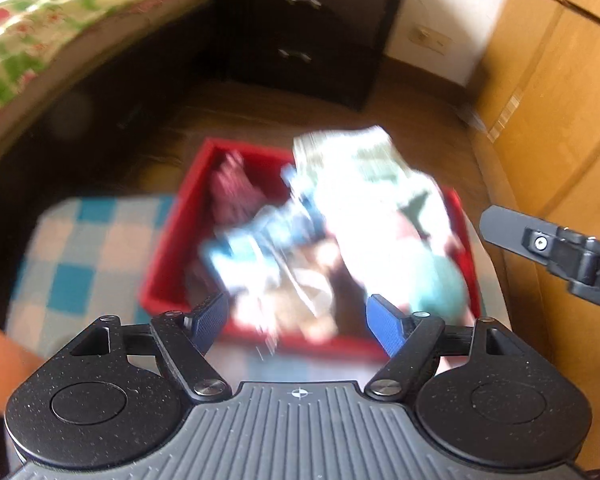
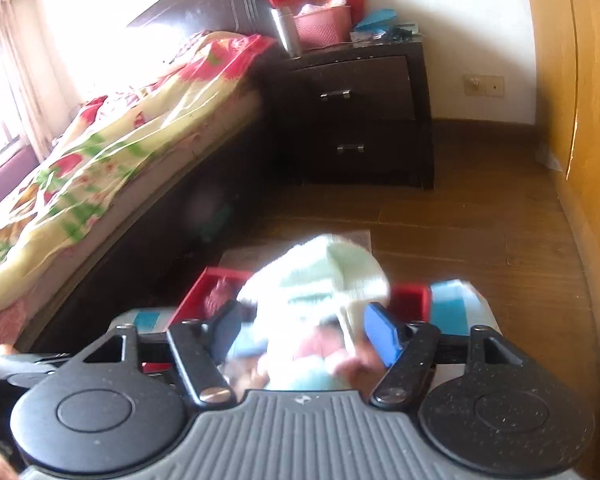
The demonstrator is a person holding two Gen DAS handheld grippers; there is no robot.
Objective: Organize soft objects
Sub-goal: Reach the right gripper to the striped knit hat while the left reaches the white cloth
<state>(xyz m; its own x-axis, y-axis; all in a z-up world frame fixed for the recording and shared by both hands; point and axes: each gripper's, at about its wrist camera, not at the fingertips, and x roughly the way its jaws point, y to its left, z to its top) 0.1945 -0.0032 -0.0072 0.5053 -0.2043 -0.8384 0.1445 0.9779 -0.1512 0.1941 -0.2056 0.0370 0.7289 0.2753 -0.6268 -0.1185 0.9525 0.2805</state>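
Just above the red bin's [image 1: 168, 264] rim, both grippers gape, holding nothing.

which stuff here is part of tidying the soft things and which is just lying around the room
Part of the job:
- red bin
- pale green and white cloth on top of the pile in it
- blue and white cloth
- dark red cloth
- left tool, right tool, both open

Just lying about:
- bed with floral cover
- dark nightstand
- pink basket
- metal flask
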